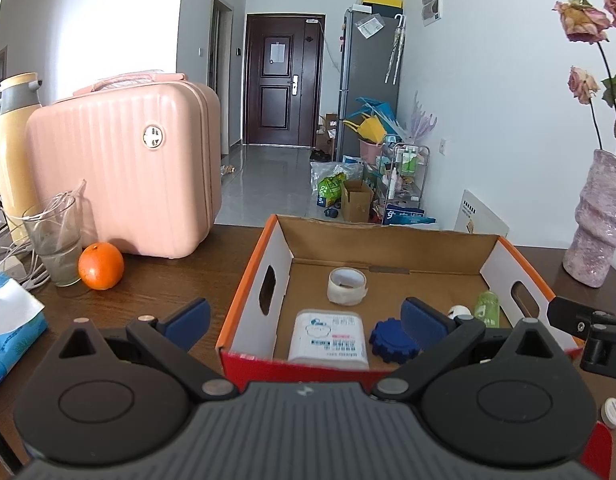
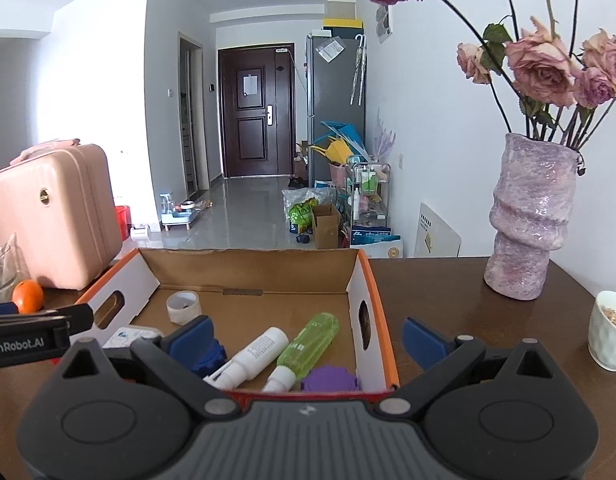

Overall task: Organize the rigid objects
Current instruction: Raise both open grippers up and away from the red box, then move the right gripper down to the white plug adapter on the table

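An orange-rimmed cardboard box [image 1: 388, 248] [image 2: 372, 280] stands on the brown table. In it lie a tape roll [image 1: 347, 286] [image 2: 182, 307], a white tissue pack [image 1: 329, 339], a blue gear [image 1: 392, 340] [image 2: 207, 360], a white bottle [image 2: 254, 356], a green bottle [image 2: 310, 344] [image 1: 487, 308] and a purple gear [image 2: 329, 378]. My left gripper [image 1: 306, 322] is open and empty over the box's near left wall. My right gripper [image 2: 306, 338] is open and empty over the box's near right corner. The left gripper also shows in the right wrist view [image 2: 40, 330].
A pink case [image 1: 124, 168], a glass [image 1: 56, 240], an orange [image 1: 101, 266], a thermos [image 1: 16, 152] and a blue tissue pack [image 1: 8, 320] stand left of the box. A purple vase [image 2: 528, 216] and a white cup [image 2: 612, 334] stand right. A small white cap [image 1: 613, 412] lies near right.
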Action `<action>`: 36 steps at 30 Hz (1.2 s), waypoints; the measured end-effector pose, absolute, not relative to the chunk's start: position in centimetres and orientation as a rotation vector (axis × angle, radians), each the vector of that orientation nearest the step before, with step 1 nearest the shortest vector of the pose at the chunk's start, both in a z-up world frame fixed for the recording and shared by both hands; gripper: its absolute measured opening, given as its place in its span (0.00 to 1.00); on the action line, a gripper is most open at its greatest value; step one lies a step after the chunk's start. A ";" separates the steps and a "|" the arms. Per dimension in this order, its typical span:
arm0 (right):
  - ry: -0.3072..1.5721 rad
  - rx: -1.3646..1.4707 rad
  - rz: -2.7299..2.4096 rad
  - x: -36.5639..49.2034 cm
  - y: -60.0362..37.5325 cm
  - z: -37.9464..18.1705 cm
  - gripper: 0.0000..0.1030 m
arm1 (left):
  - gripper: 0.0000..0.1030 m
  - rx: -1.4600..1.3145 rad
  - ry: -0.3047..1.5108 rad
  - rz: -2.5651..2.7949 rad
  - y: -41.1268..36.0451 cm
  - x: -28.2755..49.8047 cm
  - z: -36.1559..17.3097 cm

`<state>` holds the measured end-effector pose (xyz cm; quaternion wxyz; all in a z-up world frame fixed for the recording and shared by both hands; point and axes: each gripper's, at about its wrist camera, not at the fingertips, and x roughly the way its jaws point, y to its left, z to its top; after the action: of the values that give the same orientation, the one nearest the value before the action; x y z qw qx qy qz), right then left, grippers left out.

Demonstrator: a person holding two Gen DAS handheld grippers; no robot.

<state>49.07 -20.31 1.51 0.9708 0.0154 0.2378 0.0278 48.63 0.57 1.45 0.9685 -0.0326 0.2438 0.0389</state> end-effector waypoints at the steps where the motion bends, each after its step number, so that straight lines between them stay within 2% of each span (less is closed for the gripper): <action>1: 0.480 0.028 0.055 48.7 -20.3 1.5 0.98 | 1.00 -0.066 0.494 0.078 0.6 48.3 1.5; 36: 0.437 0.022 0.100 34.4 -20.8 0.2 0.98 | 1.00 -0.046 0.451 0.009 0.7 34.3 1.4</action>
<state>34.40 -20.79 0.15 0.9749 0.0108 0.2166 0.0496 34.33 0.74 1.37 0.9744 -0.0228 0.2235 0.0046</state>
